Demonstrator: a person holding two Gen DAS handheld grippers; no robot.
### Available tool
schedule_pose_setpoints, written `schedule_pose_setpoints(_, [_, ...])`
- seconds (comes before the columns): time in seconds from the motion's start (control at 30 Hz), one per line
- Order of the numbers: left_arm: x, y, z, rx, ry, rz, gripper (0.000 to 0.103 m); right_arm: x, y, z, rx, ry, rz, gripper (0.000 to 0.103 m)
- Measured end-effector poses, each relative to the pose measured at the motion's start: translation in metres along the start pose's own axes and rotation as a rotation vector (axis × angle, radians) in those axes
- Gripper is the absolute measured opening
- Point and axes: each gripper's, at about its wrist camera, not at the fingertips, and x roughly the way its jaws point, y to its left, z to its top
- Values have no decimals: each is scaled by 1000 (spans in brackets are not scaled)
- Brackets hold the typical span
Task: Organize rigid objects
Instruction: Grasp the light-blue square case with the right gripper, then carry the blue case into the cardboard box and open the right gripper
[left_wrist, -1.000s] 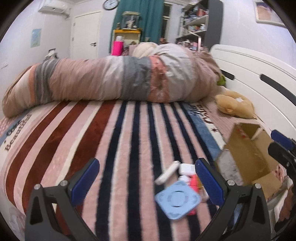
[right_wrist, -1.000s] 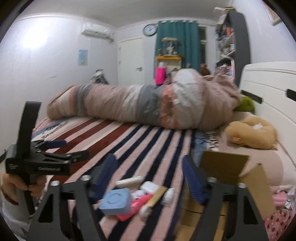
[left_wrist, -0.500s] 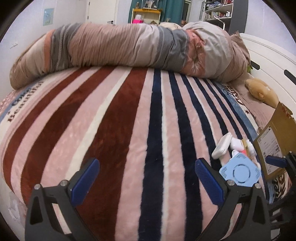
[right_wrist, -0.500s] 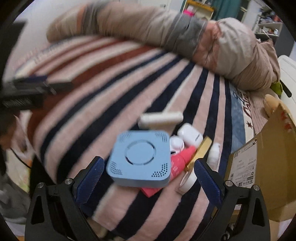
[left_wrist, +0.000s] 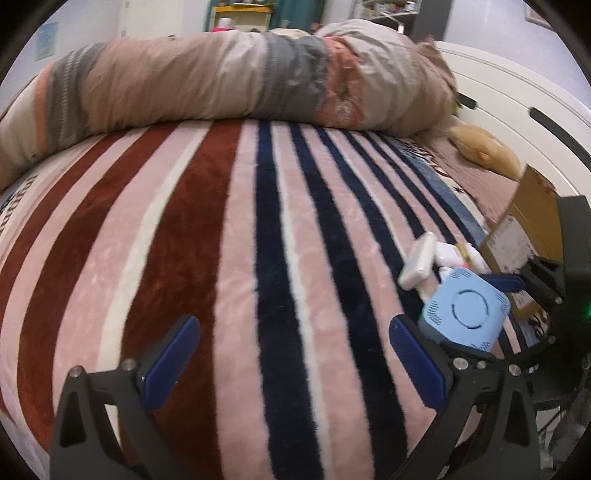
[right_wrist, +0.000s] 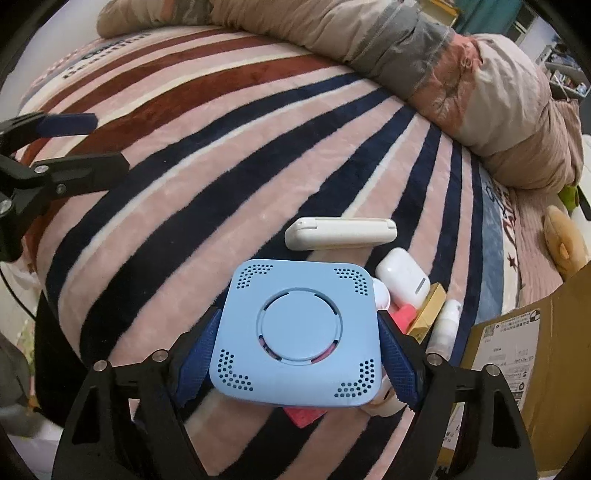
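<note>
Right wrist view — your right gripper (right_wrist: 297, 354) squeezed the blue box (right_wrist: 299, 332); the cardboard box (right_wrist: 517, 354) sat just right of it.

A home bedroom: striped blanket (left_wrist: 229, 258), rolled duvet (left_wrist: 221, 81) (headboard (left_wrist: 517, 110) behind).

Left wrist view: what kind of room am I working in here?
Most likely a bedroom. The work surface is a bed with a striped plush blanket, a rolled-up quilt lies across its far side, and a white headboard stands at the right.
</note>
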Motion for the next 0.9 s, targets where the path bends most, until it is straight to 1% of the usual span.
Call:
schedule_pose_setpoints(0.1, [-2,-7,7,30,4,-87,102,-11,-3,1,13,-55,30,79])
schedule_pose_setpoints(0.17, [-7,-12,12,37,-1,-166,102,-23,-6,3,21,-108,64,79])
schedule_pose_setpoints(0.23, [-13,-18,21,36,-16,-257,102,-39,-7,4,27,-169,82,79])
schedule_pose_setpoints(0.33, [-22,-29,33,44,-39,-370,102,-64,-12,8,54,-283,130,79])
schedule_pose_setpoints(0.37, [-26,-35,40,55,-45,-420,100,-73,-15,9,63,-321,142,79])
schedule_pose_setpoints(0.4, [-29,-41,44,60,-48,-454,98,-83,-17,9,67,-371,144,79])
schedule_pose_setpoints(0.43, [-32,-45,48,62,-50,-487,93,-95,-18,8,61,-425,136,79])
schedule_pose_setpoints(0.47, [-35,-50,55,60,-49,-537,89,-104,-19,7,51,-473,125,79])
schedule_pose_setpoints(0.5, [-38,-55,60,55,-49,-566,86,-111,-20,6,47,-509,116,79])
schedule_pose_setpoints(0.53, [-40,-58,64,49,-49,-591,79,-119,-22,5,47,-547,107,79])
schedule_pose_setpoints(0.57, [-43,-63,70,44,-49,-614,74,-125,-24,4,49,-580,102,79])
schedule_pose_setpoints(0.63, [-45,-74,82,40,-49,-655,68,-137,-32,0,57,-627,99,79])
schedule_pose_setpoints(0.73, [-50,-96,96,58,-56,-709,51,-149,-46,-8,85,-678,95,79])
schedule_pose_setpoints(0.8, [-55,-115,104,88,-64,-692,49,-155,-62,-14,112,-699,88,79])
schedule_pose_setpoints(0.9, [-63,-152,111,163,-89,-643,43,-162,-88,-29,160,-713,87,78])
